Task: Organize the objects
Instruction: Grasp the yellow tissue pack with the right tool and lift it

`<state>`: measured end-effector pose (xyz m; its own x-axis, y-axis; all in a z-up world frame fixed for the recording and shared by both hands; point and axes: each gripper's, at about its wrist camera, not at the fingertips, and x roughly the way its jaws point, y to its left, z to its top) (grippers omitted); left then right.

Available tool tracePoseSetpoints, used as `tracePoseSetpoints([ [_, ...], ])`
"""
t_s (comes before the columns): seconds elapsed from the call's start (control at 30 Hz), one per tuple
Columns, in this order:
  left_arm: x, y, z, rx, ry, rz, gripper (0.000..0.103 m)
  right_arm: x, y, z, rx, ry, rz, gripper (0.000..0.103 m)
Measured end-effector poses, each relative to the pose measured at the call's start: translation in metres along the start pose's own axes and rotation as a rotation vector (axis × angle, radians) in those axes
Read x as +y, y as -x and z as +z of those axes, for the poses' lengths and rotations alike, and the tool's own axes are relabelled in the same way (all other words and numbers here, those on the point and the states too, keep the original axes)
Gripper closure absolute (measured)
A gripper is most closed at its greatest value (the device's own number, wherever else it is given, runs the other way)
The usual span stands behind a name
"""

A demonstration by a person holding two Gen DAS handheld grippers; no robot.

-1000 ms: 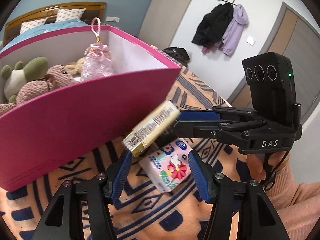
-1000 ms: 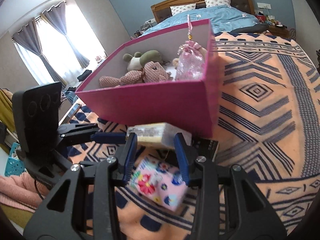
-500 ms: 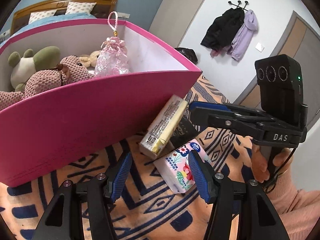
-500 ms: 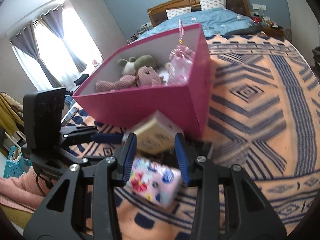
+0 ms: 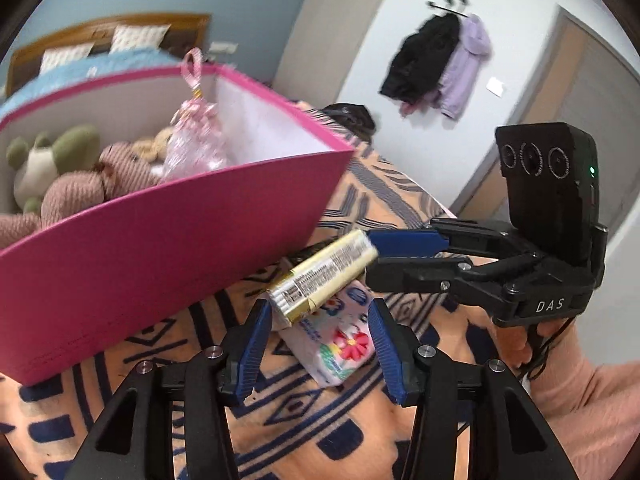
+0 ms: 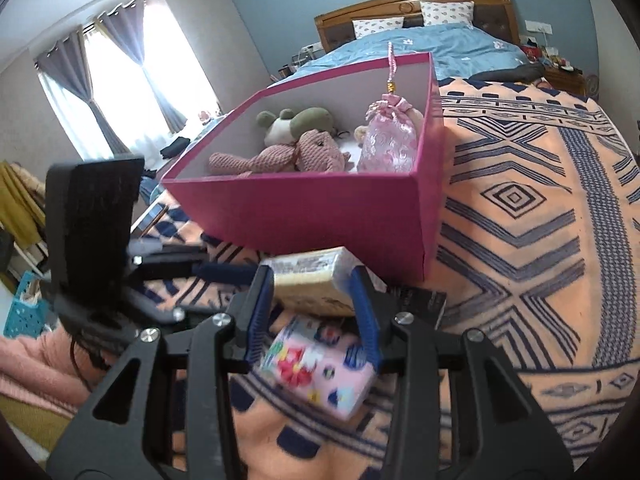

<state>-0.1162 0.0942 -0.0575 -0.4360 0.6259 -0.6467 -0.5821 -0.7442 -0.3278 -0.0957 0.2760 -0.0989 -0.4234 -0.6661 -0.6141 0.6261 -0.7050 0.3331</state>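
My right gripper (image 6: 314, 300) is shut on a pale yellow box (image 6: 310, 282) and holds it just above the blanket, in front of the pink box (image 6: 312, 208); the yellow box also shows in the left wrist view (image 5: 324, 276). My left gripper (image 5: 318, 344) is open and empty around a floral tissue pack (image 5: 334, 344), which lies on the blanket under the yellow box (image 6: 316, 368). The pink box holds a brown plush (image 6: 296, 156), a green frog plush (image 6: 294, 120) and a pink pouch (image 6: 386, 140).
A dark flat item (image 6: 420, 300) lies on the orange patterned blanket (image 6: 520, 220) beside the pink box's near corner. A bed with a blue cover (image 6: 420, 40) stands behind. Coats (image 5: 436, 68) hang on the wall.
My right gripper has lifted the yellow box off the blanket and levelled it. The left gripper has moved closer to the tissue pack and stays open.
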Motion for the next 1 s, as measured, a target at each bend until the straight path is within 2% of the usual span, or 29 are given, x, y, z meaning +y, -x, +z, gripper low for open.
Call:
tracePoseSetpoints([
  [0.23, -0.025, 0.001, -0.020, 0.044, -0.124, -0.023, 0.053, 0.002, 0.017, -0.035, 0.052, 0.011, -0.008, 0.060],
  [0.3, -0.022, 0.001, -0.019, 0.047, -0.115, -0.019, 0.053, -0.001, 0.019, -0.039, 0.061, 0.005, -0.015, 0.060],
  [0.47, -0.003, 0.002, -0.010, 0.041, -0.011, -0.034, 0.053, -0.017, 0.020, -0.029, 0.022, -0.075, 0.009, 0.058],
  [0.7, 0.001, -0.008, 0.000, 0.061, 0.049, -0.043, 0.055, -0.043, -0.015, -0.016, 0.065, -0.209, 0.100, 0.055],
  [0.77, -0.001, -0.010, 0.000, 0.067, 0.046, -0.030, 0.059, -0.043, -0.020, -0.016, 0.079, -0.216, 0.107, 0.055],
  [1.0, -0.007, -0.003, 0.005, 0.050, 0.036, -0.027, 0.059, -0.031, -0.009, -0.016, 0.060, -0.177, 0.061, 0.055],
])
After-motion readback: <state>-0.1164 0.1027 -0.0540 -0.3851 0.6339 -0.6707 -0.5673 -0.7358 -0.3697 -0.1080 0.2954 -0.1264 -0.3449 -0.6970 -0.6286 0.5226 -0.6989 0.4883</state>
